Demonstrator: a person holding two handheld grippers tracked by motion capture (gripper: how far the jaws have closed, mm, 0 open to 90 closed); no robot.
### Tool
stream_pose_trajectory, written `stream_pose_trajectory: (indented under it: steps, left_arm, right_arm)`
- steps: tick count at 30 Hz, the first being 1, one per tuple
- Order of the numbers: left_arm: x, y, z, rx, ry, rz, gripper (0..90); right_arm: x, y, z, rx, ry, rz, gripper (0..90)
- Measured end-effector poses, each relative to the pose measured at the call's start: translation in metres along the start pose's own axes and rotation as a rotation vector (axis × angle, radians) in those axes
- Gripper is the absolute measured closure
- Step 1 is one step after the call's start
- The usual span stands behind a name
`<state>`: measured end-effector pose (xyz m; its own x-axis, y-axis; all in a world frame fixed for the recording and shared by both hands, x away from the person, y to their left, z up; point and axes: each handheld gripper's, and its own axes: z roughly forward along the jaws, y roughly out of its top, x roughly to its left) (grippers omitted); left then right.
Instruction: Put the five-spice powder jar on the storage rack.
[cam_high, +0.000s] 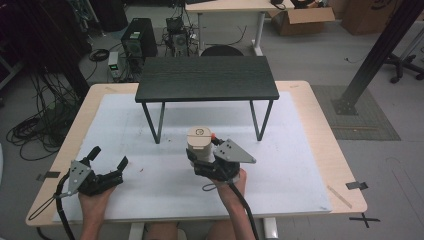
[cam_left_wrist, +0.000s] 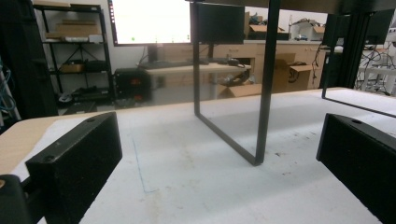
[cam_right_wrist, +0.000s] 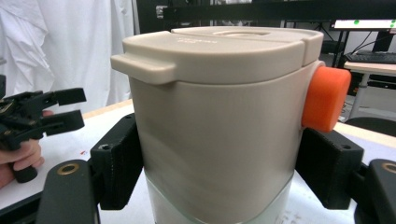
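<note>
My right gripper (cam_high: 200, 162) pinches a beige container (cam_high: 199, 142) near the middle of the table.

The container stands upright between my right gripper's (cam_right_wrist: 217, 168) two black pads, which press on its sides low down; in the right gripper view the container (cam_right_wrist: 219, 140) has a flat lid with a small tab on the left and an orange knob (cam_right_wrist: 325, 98) on its right side, and its lowest part looks clear. It sits over the white mat (cam_high: 290, 170), just in front of the small black table (cam_high: 206, 78) that stands at the far side, between that table's legs. My left gripper (cam_high: 109, 161) rests on the mat at the near left, well apart from the container, its jaws spread with nothing between them; the left gripper view looks along the bare mat (cam_left_wrist: 187, 177) toward one black table leg (cam_left_wrist: 264, 93).
</note>
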<state>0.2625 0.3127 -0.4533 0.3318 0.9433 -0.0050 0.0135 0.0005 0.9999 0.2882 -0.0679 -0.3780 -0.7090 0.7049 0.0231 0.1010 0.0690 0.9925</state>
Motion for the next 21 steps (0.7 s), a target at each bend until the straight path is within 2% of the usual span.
stream_pose_trajectory:
  steps: [21]
  left_arm:
    - [0.0,0.0,0.0,0.003,0.0,-0.003,0.5]
  right_arm:
    - [-0.022,0.041,0.002,0.03,0.005,-0.01,24.0]
